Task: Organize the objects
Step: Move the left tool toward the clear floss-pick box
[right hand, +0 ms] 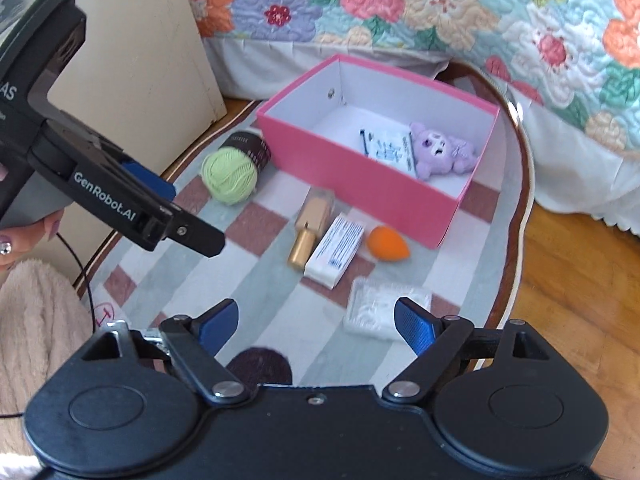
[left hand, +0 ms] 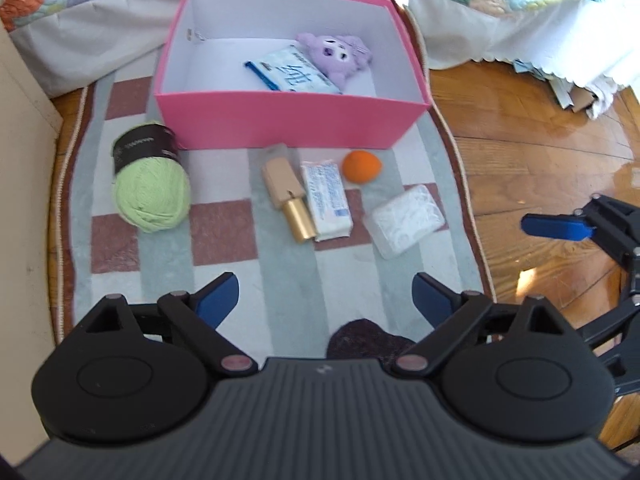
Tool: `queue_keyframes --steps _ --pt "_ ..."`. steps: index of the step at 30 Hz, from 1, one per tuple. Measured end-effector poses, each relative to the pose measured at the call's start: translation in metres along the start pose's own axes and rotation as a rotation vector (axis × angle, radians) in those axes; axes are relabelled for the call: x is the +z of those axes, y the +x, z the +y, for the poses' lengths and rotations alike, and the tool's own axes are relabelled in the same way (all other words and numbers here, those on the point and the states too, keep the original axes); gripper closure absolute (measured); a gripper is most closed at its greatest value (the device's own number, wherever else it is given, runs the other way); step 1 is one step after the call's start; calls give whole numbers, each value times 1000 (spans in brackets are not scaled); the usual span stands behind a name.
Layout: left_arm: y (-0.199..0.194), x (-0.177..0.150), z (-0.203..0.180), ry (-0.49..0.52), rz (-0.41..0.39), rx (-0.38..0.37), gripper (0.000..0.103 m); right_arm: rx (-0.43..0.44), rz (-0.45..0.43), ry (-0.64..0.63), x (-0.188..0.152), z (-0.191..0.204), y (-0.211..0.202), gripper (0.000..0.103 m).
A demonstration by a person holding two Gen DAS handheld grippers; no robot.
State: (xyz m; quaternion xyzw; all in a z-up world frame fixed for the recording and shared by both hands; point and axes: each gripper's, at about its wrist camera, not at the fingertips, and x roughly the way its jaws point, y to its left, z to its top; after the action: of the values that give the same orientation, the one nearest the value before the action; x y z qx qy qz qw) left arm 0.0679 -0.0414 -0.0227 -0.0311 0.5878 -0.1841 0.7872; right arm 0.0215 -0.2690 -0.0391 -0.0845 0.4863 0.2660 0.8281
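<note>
Pink box (left hand: 288,124) holding purple plush (left hand: 340,56) (pen alongside), green yarn (left hand: 154,192) outside

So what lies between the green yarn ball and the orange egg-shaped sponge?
A beige bottle with gold cap and a white rectangular packet, side by side; both views show it.

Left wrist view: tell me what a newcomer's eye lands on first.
The pink box dominates the upper middle of the rug, with a purple plush toy lying inside. The green yarn ball sits on the rug at its front left corner, and an orange sponge lies just before its front wall.
</note>
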Motion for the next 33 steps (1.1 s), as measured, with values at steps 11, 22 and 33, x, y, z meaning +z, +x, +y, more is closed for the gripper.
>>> queue_keyframes --steps 11,22,33 --pt "49 -12 -7 -44 3 -112 12 -90 -34 -98 -20 5 14 15" --pt "99 -9 -18 -122 -73 -165 27 -153 -139 -172 -43 -13 56 15" --pt "146 -14 -23 -135 -96 -178 58 -158 -112 -122 -43 -35 105 15"
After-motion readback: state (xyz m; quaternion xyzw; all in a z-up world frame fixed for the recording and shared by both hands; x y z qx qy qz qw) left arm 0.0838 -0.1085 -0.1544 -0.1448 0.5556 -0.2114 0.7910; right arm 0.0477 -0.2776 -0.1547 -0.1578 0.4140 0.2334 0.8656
